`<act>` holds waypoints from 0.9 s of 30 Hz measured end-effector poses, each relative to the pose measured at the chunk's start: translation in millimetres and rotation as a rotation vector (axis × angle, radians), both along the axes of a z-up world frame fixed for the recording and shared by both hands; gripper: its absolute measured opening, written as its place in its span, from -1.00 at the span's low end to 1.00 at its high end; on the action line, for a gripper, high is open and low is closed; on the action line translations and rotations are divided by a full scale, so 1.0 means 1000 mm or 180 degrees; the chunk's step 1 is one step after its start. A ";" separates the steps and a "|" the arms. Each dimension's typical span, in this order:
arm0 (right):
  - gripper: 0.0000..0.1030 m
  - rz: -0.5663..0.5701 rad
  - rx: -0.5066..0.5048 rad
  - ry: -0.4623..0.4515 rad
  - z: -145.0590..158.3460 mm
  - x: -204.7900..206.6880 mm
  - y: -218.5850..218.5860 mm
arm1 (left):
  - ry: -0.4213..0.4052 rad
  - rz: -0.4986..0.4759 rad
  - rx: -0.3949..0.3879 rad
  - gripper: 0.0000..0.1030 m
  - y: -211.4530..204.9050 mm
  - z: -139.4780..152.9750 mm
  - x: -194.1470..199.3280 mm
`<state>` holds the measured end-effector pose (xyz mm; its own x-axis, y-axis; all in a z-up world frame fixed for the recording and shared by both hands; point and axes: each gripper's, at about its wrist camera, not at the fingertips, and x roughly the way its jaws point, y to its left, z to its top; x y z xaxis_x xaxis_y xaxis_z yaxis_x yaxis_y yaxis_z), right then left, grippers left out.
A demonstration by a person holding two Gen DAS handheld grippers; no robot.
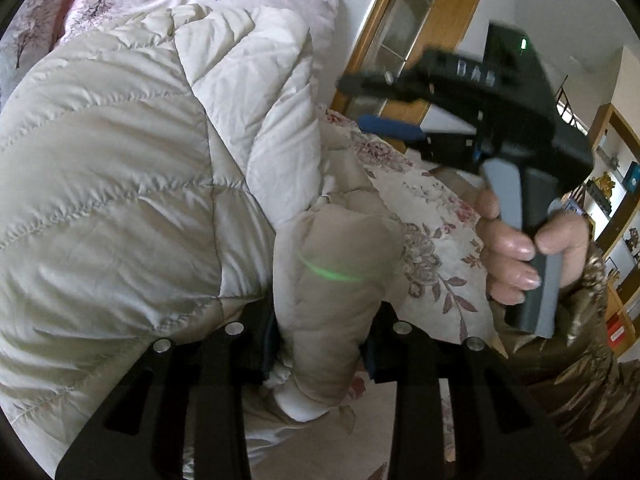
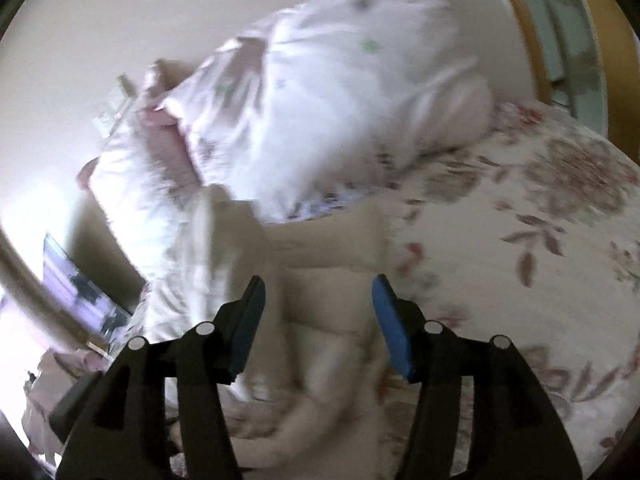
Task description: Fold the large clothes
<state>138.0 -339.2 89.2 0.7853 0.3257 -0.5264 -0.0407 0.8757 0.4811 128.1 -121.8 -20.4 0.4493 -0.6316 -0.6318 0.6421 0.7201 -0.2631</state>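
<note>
Quilted cream jacket (image 1: 120,184) lies bunched on the floral bedspread (image 1: 432,216), below the pale pillows (image 2: 320,92). Left gripper (image 1: 320,344) is clamped on a beige sleeve (image 1: 332,280) of the jacket. Right gripper (image 2: 318,324) — jaws apart, nothing pinched — hangs above the sleeve, held by a hand (image 1: 524,248).

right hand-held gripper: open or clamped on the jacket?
Open. The right hand-held gripper has its blue pads spread wide with nothing between them; the beige puffer jacket lies below on the floral bedspread.
</note>
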 end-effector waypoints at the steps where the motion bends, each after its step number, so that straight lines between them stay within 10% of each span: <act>1: 0.11 0.0043 -0.0014 -0.0007 0.003 0.005 0.005 | -0.0001 -0.0002 0.0014 -0.34 0.000 0.000 0.001; 21: 0.15 0.0358 0.0051 0.0063 0.010 0.028 0.045 | -0.0093 -0.0027 0.0236 -0.33 -0.015 -0.004 0.003; 24: -0.61 0.0336 -0.0115 0.0079 0.008 0.030 0.051 | -0.0117 -0.0022 0.0257 -0.32 -0.018 -0.003 0.003; 27: -0.73 0.0277 -0.0210 0.0067 0.006 0.032 0.053 | -0.0162 -0.0027 0.0273 -0.31 -0.020 0.000 0.000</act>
<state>170.4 -286.7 95.2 0.7442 0.3563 -0.5649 -0.1084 0.8990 0.4242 127.8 -141.6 -20.9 0.4772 -0.5801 -0.6601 0.6593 0.7330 -0.1676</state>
